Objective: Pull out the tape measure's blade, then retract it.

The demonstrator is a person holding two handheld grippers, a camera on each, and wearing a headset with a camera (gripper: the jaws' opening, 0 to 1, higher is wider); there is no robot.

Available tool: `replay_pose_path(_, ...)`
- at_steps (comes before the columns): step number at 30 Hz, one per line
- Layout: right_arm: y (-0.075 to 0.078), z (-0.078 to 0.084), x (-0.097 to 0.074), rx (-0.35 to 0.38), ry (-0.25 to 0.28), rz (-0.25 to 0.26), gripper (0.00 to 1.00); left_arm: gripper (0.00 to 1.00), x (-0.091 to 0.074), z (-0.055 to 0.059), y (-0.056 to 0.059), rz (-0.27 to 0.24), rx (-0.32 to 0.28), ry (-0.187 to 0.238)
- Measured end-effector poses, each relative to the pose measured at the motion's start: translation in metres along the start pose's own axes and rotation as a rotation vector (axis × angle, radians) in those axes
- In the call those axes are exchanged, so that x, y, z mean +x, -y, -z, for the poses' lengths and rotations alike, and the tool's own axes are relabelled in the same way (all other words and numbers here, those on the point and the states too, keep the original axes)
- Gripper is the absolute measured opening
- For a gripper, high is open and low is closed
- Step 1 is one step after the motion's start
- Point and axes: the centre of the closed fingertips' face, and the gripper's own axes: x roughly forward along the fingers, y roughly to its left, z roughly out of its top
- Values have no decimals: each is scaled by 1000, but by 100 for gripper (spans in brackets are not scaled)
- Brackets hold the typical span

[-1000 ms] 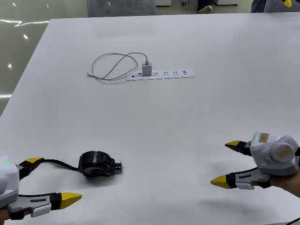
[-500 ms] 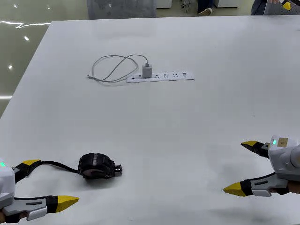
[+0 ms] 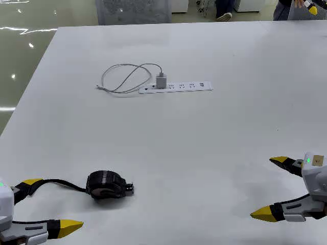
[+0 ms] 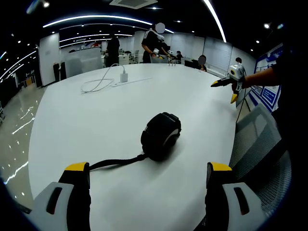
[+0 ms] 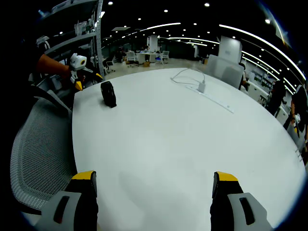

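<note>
A black tape measure (image 3: 106, 184) lies on the white table (image 3: 194, 132) near its front left, its black wrist strap (image 3: 61, 184) trailing left; the blade is retracted. My left gripper (image 3: 48, 204) is open just left of it, the strap running between its yellow fingertips. In the left gripper view the tape measure (image 4: 161, 135) sits a little ahead of the open left gripper (image 4: 149, 167). My right gripper (image 3: 275, 188) is open at the front right, far from the tape. In the right gripper view the right gripper (image 5: 154, 177) is open over bare table, the tape measure (image 5: 108, 93) far off.
A white power strip (image 3: 176, 87) with a plugged-in charger (image 3: 161, 81) and a coiled grey cable (image 3: 122, 76) lies at the table's far middle. A mesh chair (image 5: 33, 159) stands beside the table edge. Other people stand beyond the far end.
Both grippers have drawn back toward the table's front edge and lower in the head view. The tape measure lies as before.
</note>
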Motion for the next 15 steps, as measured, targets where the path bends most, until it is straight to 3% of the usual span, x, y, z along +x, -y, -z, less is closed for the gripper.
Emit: replay_pose_path(15,4,2,-2,13,-5,0,99,99,-5,0,-4,-2,-2,0)
